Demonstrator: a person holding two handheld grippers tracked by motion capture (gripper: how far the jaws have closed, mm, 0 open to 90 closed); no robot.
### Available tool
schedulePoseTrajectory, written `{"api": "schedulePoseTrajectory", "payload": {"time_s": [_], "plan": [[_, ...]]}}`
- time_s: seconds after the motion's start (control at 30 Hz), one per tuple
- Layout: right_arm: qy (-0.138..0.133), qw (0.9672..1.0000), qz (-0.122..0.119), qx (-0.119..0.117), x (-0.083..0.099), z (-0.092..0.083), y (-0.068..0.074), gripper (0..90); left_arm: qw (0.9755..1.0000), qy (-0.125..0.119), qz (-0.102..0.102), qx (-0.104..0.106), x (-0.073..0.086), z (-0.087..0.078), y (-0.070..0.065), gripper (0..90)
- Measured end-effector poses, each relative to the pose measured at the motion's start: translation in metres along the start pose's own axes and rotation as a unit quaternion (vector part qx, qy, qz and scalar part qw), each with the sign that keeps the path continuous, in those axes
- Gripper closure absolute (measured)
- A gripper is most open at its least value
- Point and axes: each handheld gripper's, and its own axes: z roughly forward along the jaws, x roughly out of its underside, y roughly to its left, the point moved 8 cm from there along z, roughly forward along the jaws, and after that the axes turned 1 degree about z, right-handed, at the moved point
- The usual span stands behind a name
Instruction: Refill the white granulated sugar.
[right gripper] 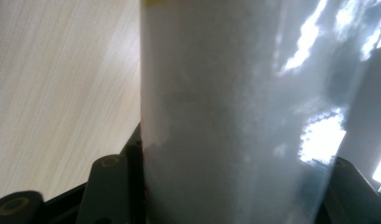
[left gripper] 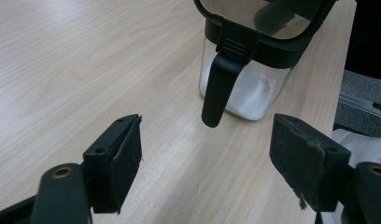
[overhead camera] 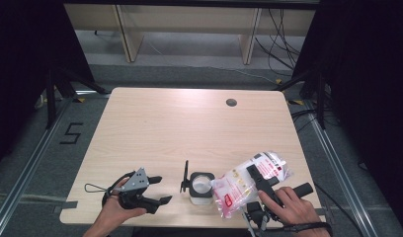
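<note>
A small clear container [overhead camera: 201, 188] with white powder in its bottom stands near the table's front edge, its black lid [overhead camera: 184, 177] flipped up on the left. In the left gripper view the container [left gripper: 247, 88] stands just ahead, its latch tab [left gripper: 221, 84] hanging down. My left gripper [overhead camera: 162, 189] lies to the container's left, open and empty [left gripper: 207, 158]. My right gripper [overhead camera: 255, 180] is shut on a plastic bag [overhead camera: 234, 190] with red and white print, tilted with its lower corner at the container's rim. The bag [right gripper: 235, 102] sits between my right jaws [right gripper: 230, 186].
The light wooden table [overhead camera: 189, 128] has a cable hole [overhead camera: 231, 102] at the back right. Black stands and cables flank the table on the floor. A wooden desk frame stands beyond the far edge.
</note>
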Motion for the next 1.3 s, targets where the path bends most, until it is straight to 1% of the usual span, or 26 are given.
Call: {"api": "schedulePoseTrajectory", "payload": {"time_s": [0.17,0.2,0.27,0.3,0.43,0.53,0.67,0.73,0.77,0.8,0.9,0.93,1.03,1.07,1.1,1.13,1.17,1.2,1.23,1.3], "plan": [[-0.001,1.0000,-0.001,0.001,0.0000,0.0001,-0.0002,46.3,1.0000,0.001,0.001,-0.001,0.0001,-0.0001,0.0002,25.0],[-0.001,1.0000,-0.001,0.001,0.0000,0.0001,-0.0002,46.3,1.0000,0.000,-0.001,0.002,0.0000,0.0003,-0.0002,24.9],[-0.001,1.0000,-0.001,0.001,-0.0001,0.0002,-0.0002,46.4,1.0000,0.001,0.000,-0.001,0.0000,0.0000,0.0001,25.0],[0.000,1.0000,0.002,-0.002,0.0000,0.0001,0.0007,46.4,1.0000,0.001,0.000,0.000,-0.0001,0.0000,0.0001,25.0],[-0.001,1.0000,0.001,-0.002,-0.0003,0.0002,0.0006,46.4,1.0000,-0.004,-0.001,0.001,-0.0003,0.0005,0.0000,25.0],[-0.001,1.0000,0.001,-0.002,-0.0003,0.0002,0.0006,46.4,1.0000,0.001,0.001,0.001,0.0001,0.0000,0.0001,24.9],[0.000,1.0000,-0.006,-0.004,-0.0005,0.0003,0.0003,46.4,1.0000,-0.005,-0.003,0.002,-0.0004,0.0010,-0.0004,25.0],[0.002,1.0000,0.003,-0.007,0.0001,-0.0003,0.0019,46.4,1.0000,-0.005,-0.003,0.002,-0.0005,0.0009,-0.0003,25.0],[0.002,1.0000,-0.001,-0.006,-0.0004,-0.0003,0.0011,46.4,1.0000,-0.003,-0.001,0.001,-0.0003,0.0004,0.0001,24.9],[0.001,1.0000,0.000,-0.004,-0.0004,-0.0005,0.0008,46.4,1.0000,0.000,0.001,-0.001,0.0000,-0.0001,0.0003,25.0],[0.006,1.0000,0.005,-0.005,0.0004,-0.0016,0.0016,46.4,1.0000,-0.003,0.000,0.001,-0.0002,0.0003,0.0001,25.0],[0.005,1.0000,0.002,-0.004,0.0001,-0.0018,0.0007,46.5,1.0000,-0.002,0.000,0.001,-0.0002,0.0003,0.0001,25.0],[0.006,1.0000,0.004,-0.002,-0.0004,-0.0020,0.0004,46.5,1.0000,-0.003,0.001,0.001,-0.0002,0.0002,0.0002,25.0],[0.000,0.9999,-0.012,0.001,-0.0017,-0.0014,-0.0018,46.5,1.0000,-0.003,0.000,0.001,-0.0003,0.0003,0.0001,25.0],[0.002,1.0000,-0.009,-0.003,-0.0021,-0.0018,-0.0010,46.5,1.0000,0.000,0.001,-0.001,0.0000,-0.0001,0.0002,24.9],[0.007,1.0000,-0.001,-0.003,-0.0018,-0.0023,0.0007,46.5,1.0000,0.000,0.001,0.001,0.0000,0.0000,0.0001,25.0],[0.007,1.0000,-0.001,-0.003,-0.0018,-0.0023,0.0007,46.5,1.0000,0.000,0.001,0.001,0.0000,0.0000,0.0001,24.9],[0.009,0.9999,-0.004,-0.005,-0.0025,-0.0023,0.0015,46.5,1.0000,0.000,0.000,0.001,0.0000,-0.0001,0.0000,25.0],[-0.001,0.9999,-0.017,-0.003,-0.0050,-0.0005,-0.0007,46.5,1.0000,0.000,0.000,0.001,0.0000,-0.0001,-0.0001,25.0],[-0.003,0.9999,-0.017,-0.001,-0.0056,-0.0004,-0.0003,46.6,1.0000,0.000,0.001,0.001,0.0000,-0.0002,0.0002,25.0]]}}
